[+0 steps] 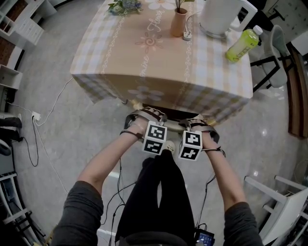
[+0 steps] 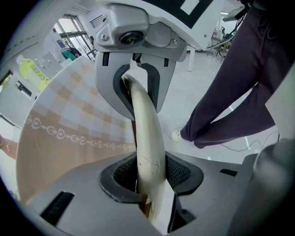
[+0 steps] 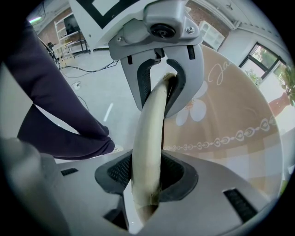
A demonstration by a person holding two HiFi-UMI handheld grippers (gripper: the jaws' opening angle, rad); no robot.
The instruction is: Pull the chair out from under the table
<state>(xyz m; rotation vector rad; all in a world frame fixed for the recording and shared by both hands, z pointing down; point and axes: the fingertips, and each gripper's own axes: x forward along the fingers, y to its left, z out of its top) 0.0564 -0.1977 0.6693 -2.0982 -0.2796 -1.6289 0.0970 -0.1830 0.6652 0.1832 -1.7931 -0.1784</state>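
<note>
The chair (image 1: pixel 175 114) stands tucked under the front edge of the table (image 1: pixel 159 57), which is covered by a checked cloth. Only the chair's back shows, just in front of my legs. My left gripper (image 1: pixel 148 112) is shut on its cream top rail (image 2: pixel 146 129), which runs straight up between the jaws (image 2: pixel 150 177). My right gripper (image 1: pixel 195 120) is shut on the same rail (image 3: pixel 152 124) a little further right, with the pads on both sides of it (image 3: pixel 147 175). Each gripper view shows the other gripper clamped at the rail's far end. The seat and legs are hidden.
On the table are a white kettle (image 1: pixel 221 17), a green bottle (image 1: pixel 243 44), a vase (image 1: pixel 178 21) and flowers (image 1: pixel 125 6). A white chair (image 1: pixel 284 202) stands at the lower right. Cables (image 1: pixel 43 144) trail over the floor at the left, and shelving lines the left edge.
</note>
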